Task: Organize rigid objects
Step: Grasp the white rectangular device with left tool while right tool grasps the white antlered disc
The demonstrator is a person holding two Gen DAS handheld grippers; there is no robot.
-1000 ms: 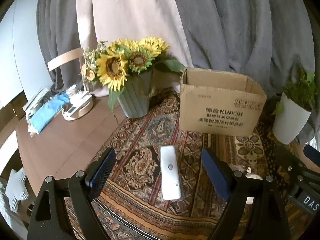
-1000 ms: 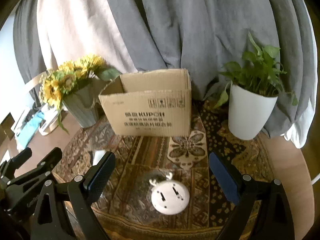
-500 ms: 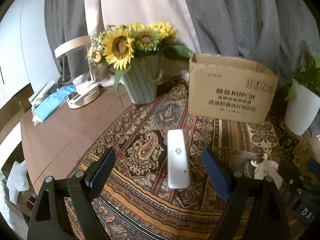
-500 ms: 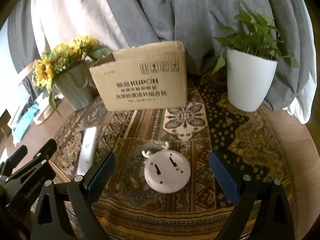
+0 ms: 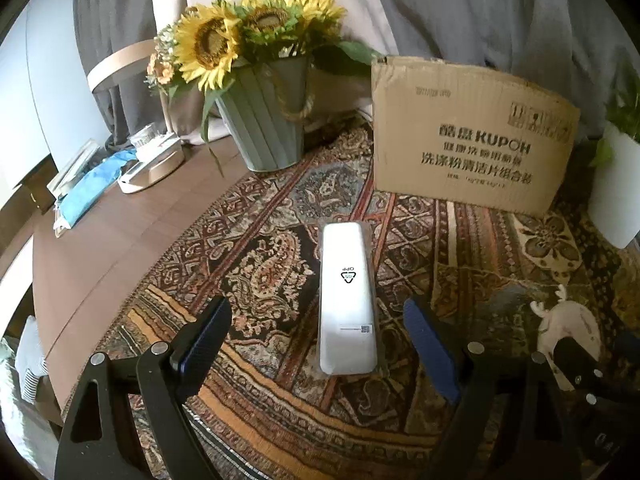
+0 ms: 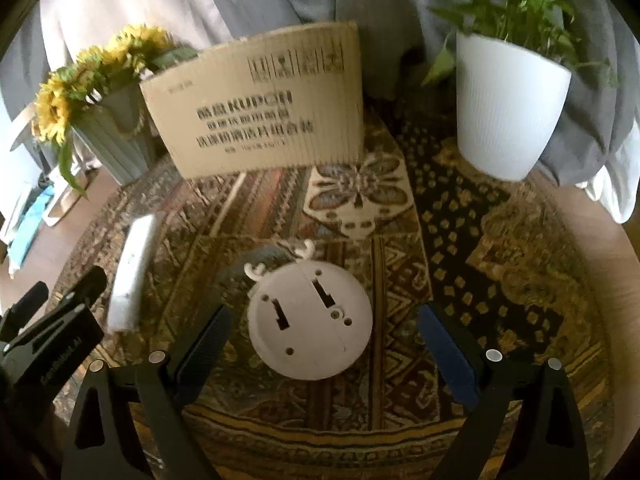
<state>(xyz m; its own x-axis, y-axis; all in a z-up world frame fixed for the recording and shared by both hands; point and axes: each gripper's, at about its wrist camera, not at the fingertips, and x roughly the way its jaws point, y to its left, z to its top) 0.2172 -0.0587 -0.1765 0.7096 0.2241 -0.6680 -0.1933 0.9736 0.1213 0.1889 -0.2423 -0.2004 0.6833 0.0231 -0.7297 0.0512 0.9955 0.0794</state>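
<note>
Blue-padded jaws wide apart both sides, empty.

Round dark-brown wooden table [image 5: 120, 240]; most of its top covered by a paisley-patterned rug-like cloth in brown, red and ochre [image 5: 280, 400], bare wood showing along the left edge and at the right edge in the right wrist view. Grey and beige draped curtains [image 5: 460, 12] hang behind the far edge of the table. Pale wall panel [image 5: 36, 92] at far left, brightly lit. Curved wooden chair back [image 5: 120, 64] stands past the table's far-left edge, in front of the curtain. Daylight falls in patches across the cloth; right wrist view slightly motion-blurred. Floor not discernible.
</note>
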